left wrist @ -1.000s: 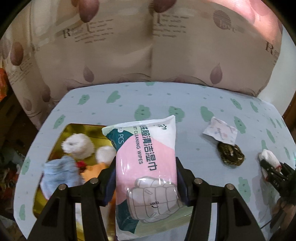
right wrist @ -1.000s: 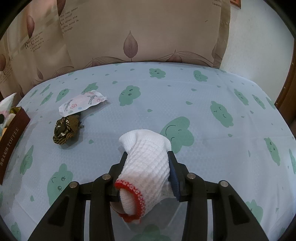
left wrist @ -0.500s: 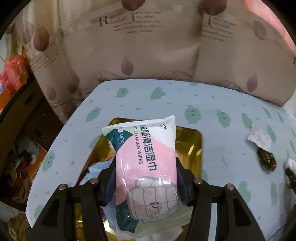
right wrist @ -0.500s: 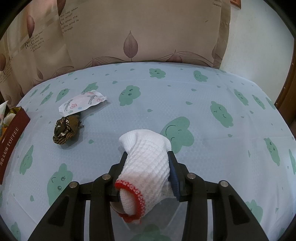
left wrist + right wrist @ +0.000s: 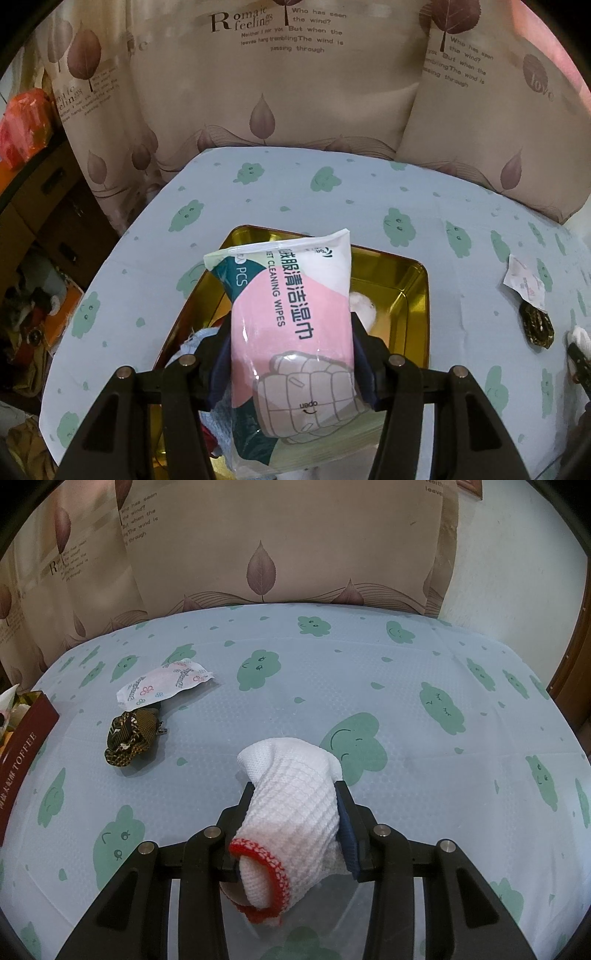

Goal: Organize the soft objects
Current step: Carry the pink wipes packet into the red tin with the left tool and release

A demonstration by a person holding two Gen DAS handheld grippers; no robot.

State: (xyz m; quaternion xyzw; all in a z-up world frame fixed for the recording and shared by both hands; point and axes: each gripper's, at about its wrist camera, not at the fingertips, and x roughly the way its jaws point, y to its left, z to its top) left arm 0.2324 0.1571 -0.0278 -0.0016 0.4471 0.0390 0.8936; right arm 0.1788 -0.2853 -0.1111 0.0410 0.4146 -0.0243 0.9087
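My left gripper [image 5: 291,354] is shut on a pink and white pack of cleaning wipes [image 5: 291,317] and holds it above the gold tin [image 5: 413,295]. The tin holds a blue cloth [image 5: 195,339] and a white fluffy item [image 5: 364,308], mostly hidden by the pack. My right gripper [image 5: 295,812] is shut on a white knitted sock with a red cuff [image 5: 291,805], low over the tablecloth. The tin's red side [image 5: 22,753] shows at the left of the right wrist view.
A small printed sachet [image 5: 166,681] and a dark patterned fabric bundle [image 5: 129,734] lie on the cloud-print tablecloth [image 5: 406,701] between the tin and the right gripper; both show in the left view, sachet [image 5: 524,282], bundle [image 5: 537,326]. Curtains hang behind the table. Clutter lies left of the table.
My left gripper has carried the wipes pack leftward, from beside the tin to over it. The right gripper and sock have not moved.
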